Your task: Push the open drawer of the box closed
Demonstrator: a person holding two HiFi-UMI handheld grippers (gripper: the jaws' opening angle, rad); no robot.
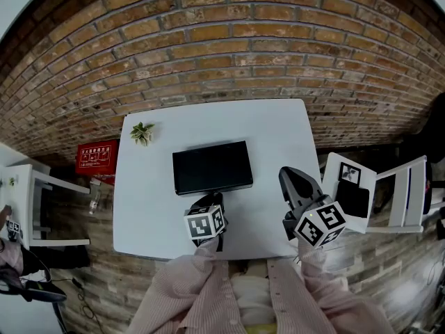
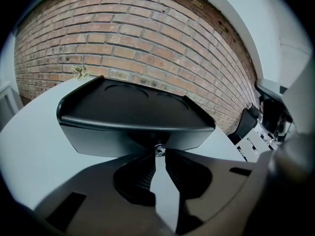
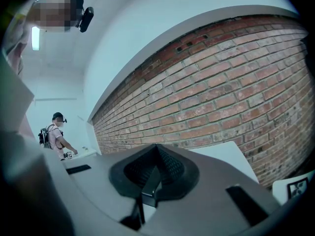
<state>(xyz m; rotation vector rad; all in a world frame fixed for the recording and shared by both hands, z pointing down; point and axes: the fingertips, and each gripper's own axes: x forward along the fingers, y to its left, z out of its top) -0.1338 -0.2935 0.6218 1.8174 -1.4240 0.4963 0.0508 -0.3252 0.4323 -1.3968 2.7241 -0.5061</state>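
Two striped sleeves [image 1: 208, 291] lead out to two grippers. The left gripper [image 1: 211, 199] has its fingers [image 2: 140, 173] closed to a narrow wedge, and their tips pinch one small metal knob [image 2: 159, 150] on the drawer front [image 2: 98, 141] of the single black box [image 1: 212, 167]. The box lies straight ahead of those fingers, in the middle of the white table [image 1: 278, 127]. How far the drawer stands out, no view settles.

The right gripper [image 1: 286, 175] is held off to the right of the left fingers, well apart from the box, its fingers pressed together on nothing.

Bare tabletop runs on every side of the box. Far ahead and left of the left fingers, one small plant [image 1: 142, 133] sits at the table's corner by the brick wall [image 1: 229, 40].

Only the left gripper view shows the knob and the two round hollows [image 2: 123, 88] in the box's top. Only the head view shows one red case [image 1: 96, 157] on the floor and one white chair [image 1: 410, 186]. Only the right gripper view shows a person [image 3: 55, 134] standing far off.
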